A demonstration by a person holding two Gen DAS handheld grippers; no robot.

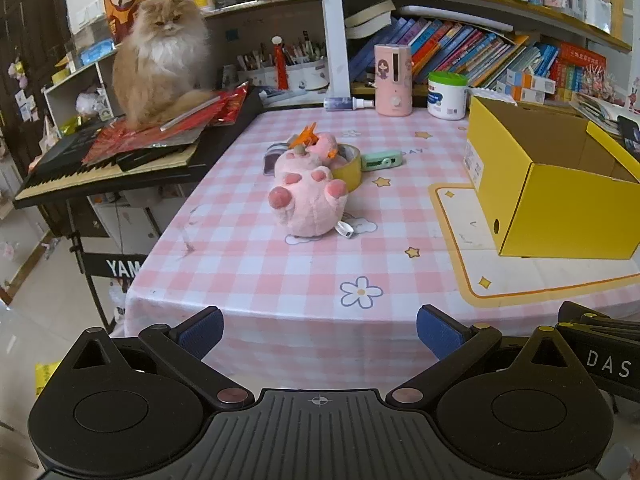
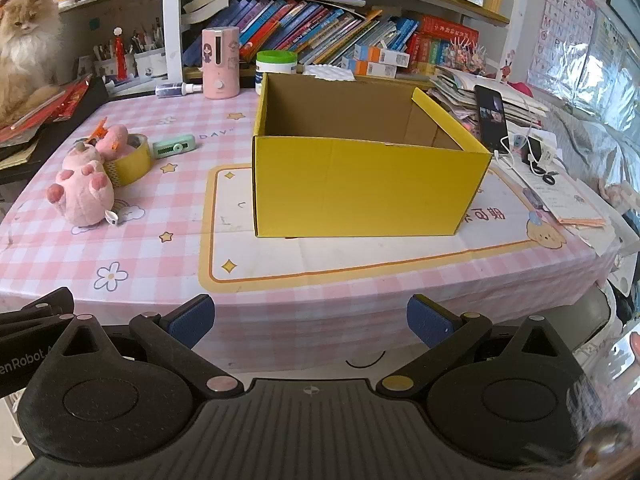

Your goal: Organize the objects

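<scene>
1. A pink plush toy (image 1: 310, 196) lies on its back on the worktop (image 1: 256, 264), ahead of the left tool (image 1: 319, 334) and well apart from it. In the right wrist view the toy sits far to the left of the right tool (image 2: 310, 322).
2. Touching the toy's far side are a roll of yellow tape (image 1: 349, 166), an orange clip (image 1: 304, 139) and, just beyond them, a green tape dispenser (image 1: 381, 160).
3. An open yellow box (image 2: 360, 184), which looks empty, stands straight ahead of the right tool, to the right of the pile.
4. Both tools hover at the near worktop edge, fingers spread wide, holding nothing.
5. Likely first step: the left tool takes the toy. Pinch its soft body across the middle, lifting clear so the tape is not dragged.
6. A cat (image 1: 160, 52) sits on a keyboard (image 1: 108, 164) to the far left; approach slowly.
</scene>
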